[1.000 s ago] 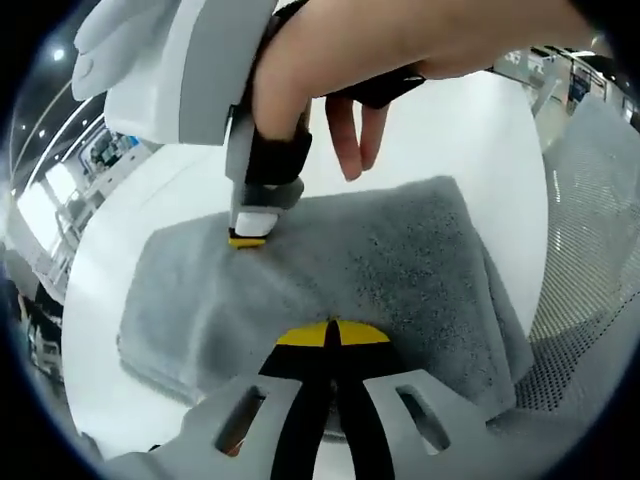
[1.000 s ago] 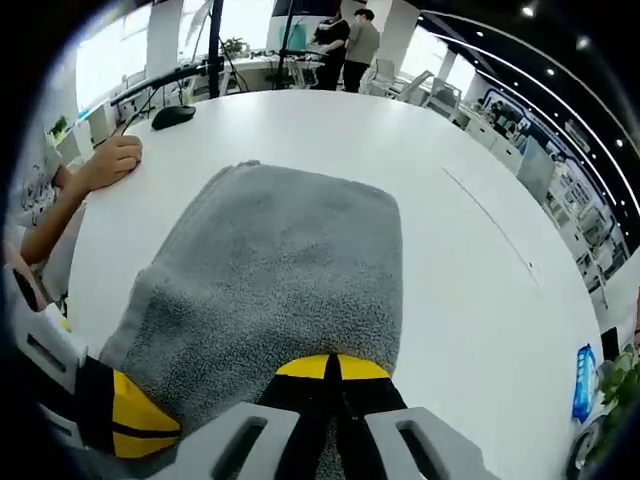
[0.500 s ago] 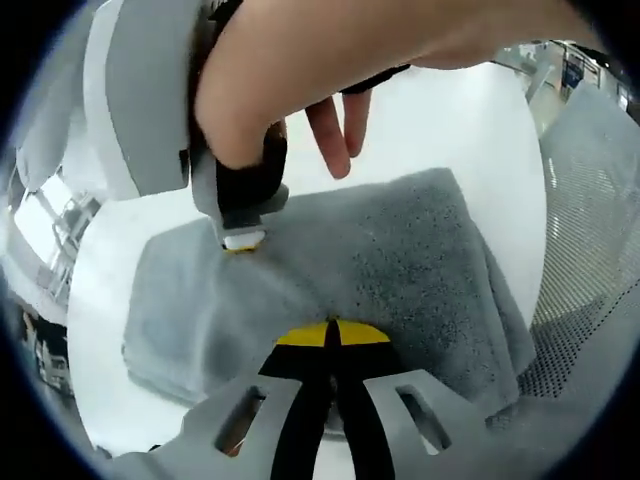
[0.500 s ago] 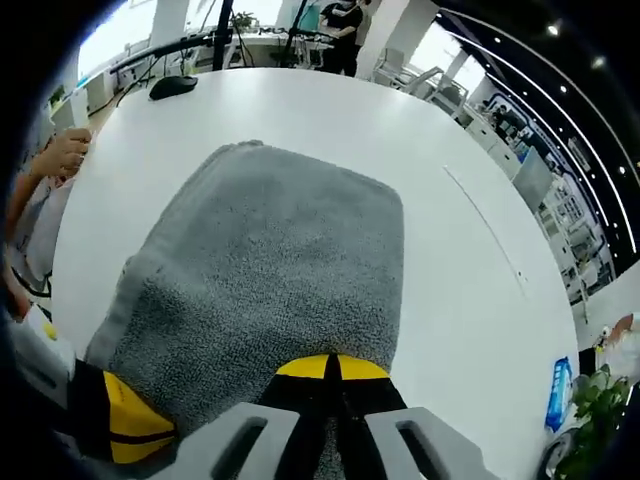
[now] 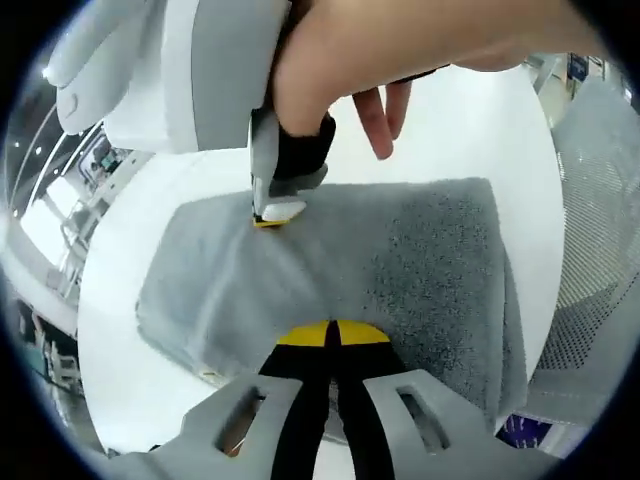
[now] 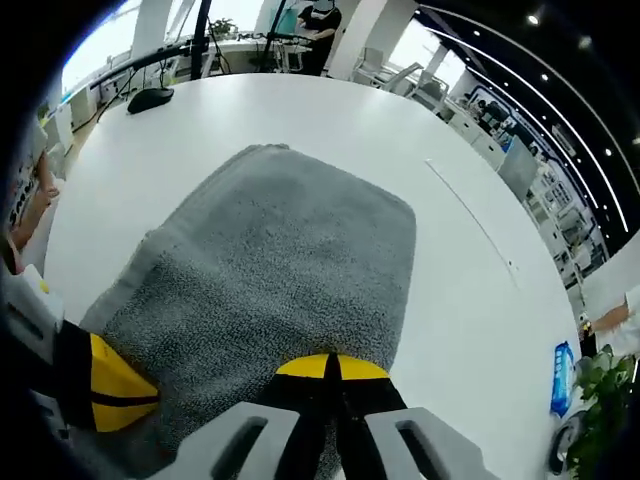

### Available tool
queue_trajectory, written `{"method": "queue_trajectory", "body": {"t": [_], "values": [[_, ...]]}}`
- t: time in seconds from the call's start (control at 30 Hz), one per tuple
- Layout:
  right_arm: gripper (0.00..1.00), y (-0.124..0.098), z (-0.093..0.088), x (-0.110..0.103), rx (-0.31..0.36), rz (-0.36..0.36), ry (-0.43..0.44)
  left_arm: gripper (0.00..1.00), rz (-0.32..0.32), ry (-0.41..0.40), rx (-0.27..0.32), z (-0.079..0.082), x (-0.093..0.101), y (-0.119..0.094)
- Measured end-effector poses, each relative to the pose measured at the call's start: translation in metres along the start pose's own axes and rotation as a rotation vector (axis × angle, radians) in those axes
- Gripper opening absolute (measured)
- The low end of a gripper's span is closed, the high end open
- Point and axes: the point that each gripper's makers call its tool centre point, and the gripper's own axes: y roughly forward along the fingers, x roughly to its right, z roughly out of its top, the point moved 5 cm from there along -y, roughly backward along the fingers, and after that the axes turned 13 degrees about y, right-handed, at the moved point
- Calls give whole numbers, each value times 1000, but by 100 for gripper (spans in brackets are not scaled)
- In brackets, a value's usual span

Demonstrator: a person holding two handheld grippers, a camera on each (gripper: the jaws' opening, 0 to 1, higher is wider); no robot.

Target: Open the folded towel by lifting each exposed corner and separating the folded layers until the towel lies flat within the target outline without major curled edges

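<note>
Towel (image 5: pixel 400 260) first: grey, thick, lying on the white table (image 6: pixel 250 110), and it sits right under the tips of both my claws, spreading away ahead of each one. My left gripper (image 5: pixel 330 335) has its yellow-tipped jaws pressed together with the pile of the cloth bunched around the tips, so I read it as clamped on the towel's near edge. My right gripper (image 6: pixel 335 368) looks the same from its own camera, jaws together and buried in the grey pile, pinching the cloth at the edge closest to me. In the left gripper view I can see that right gripper coming in from above, its tip touching down on the far-left part of the towel, with the hand (image 5: pixel 420 50) wrapped around its handle. In the right gripper view the left gripper's yellow pad shows low on the left, just beside the towel's edge.

Progress, as I judge it: early going. Stacked layers still show along the towel's left edge ahead of the right claw, so it looks folded at least once. I cannot make out a target outline on the table. What remains is lifting the pinched edge, peeling the layers apart and laying everything flat
</note>
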Motion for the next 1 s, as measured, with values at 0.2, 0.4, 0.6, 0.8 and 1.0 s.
{"method": "queue_trajectory", "body": {"t": [0.2,0.4,0.6,0.8,1.0], "values": [[0,-1,0,1,10,4,27,0,11,16,-7,-1,-3,0],[0,-3,-2,-1,17,4,28,0,6,5,-3,-1,-3,-1],[0,-6,-7,1,5,-1,15,0,29,0,-25,-10,-10,-4],[0,-10,-14,3,2,-10,25,0,29,-8,-28,-14,-10,-6],[0,-12,-16,2,-5,-17,22,0,26,5,-29,-15,-11,-6]]}}
